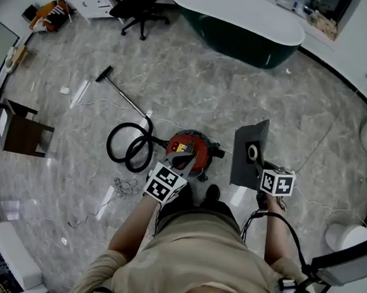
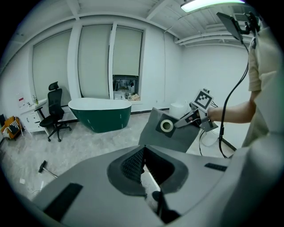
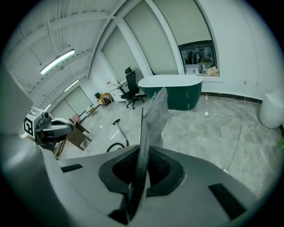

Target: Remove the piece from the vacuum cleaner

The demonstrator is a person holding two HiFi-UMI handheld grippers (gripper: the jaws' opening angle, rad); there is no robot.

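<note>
The right claw (image 3: pixel 141 175) is clenched on the thin edge of the piece (image 3: pixel 153 117), a flat grey bag with a white-ringed round hole. The bag stands up between the pads and is held in the air, clear of the vacuum cleaner (image 1: pixel 199 147) and to its right in the head view. The left claw (image 2: pixel 143 155) is closed with nothing between its pads and hovers over the red canister, which sits on the grey marble floor (image 1: pixel 288 100). A black hose (image 1: pixel 123 145) coils from the cleaner, and a metal wand (image 1: pixel 121 95) runs to a nozzle (image 1: pixel 104 74). Farther off stand a dark green bathtub (image 1: pixel 243 33) and an office chair (image 1: pixel 141 6).
</note>
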